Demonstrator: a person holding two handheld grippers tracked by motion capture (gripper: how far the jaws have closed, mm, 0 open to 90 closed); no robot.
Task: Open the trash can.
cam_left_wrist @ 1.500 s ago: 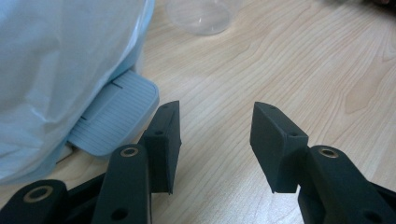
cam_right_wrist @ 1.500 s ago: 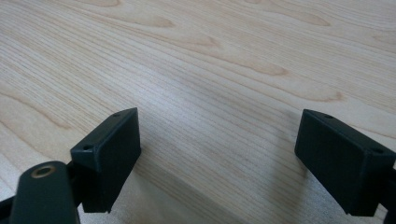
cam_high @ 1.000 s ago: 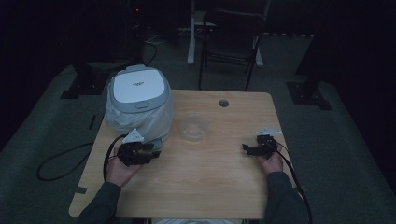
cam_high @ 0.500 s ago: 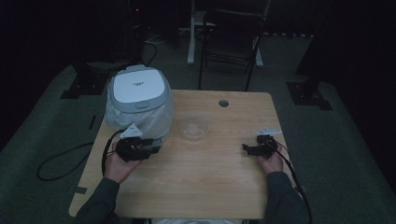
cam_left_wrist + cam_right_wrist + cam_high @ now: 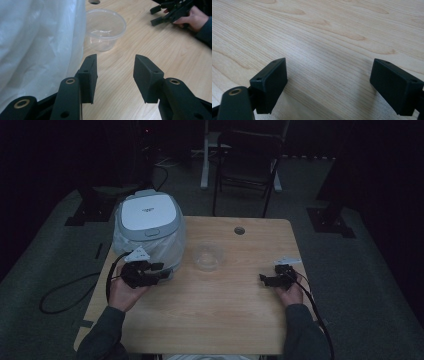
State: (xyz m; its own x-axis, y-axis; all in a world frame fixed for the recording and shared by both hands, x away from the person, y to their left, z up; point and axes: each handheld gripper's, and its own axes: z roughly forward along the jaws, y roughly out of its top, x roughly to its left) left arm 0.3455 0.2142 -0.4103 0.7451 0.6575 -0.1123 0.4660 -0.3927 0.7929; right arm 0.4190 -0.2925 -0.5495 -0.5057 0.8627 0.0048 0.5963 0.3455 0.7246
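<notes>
The left tool, spread with nothing inside and just closing a little, sits beside the cooker; the cup lies far-right of it.

High view looks down over the table — both gripper views skim its wood closely.

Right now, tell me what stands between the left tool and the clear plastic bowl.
Nothing visible does. The left tool, open and empty, faces bare wood before the bowl. The plastic-wrapped cooker stands just beside that path.
</notes>
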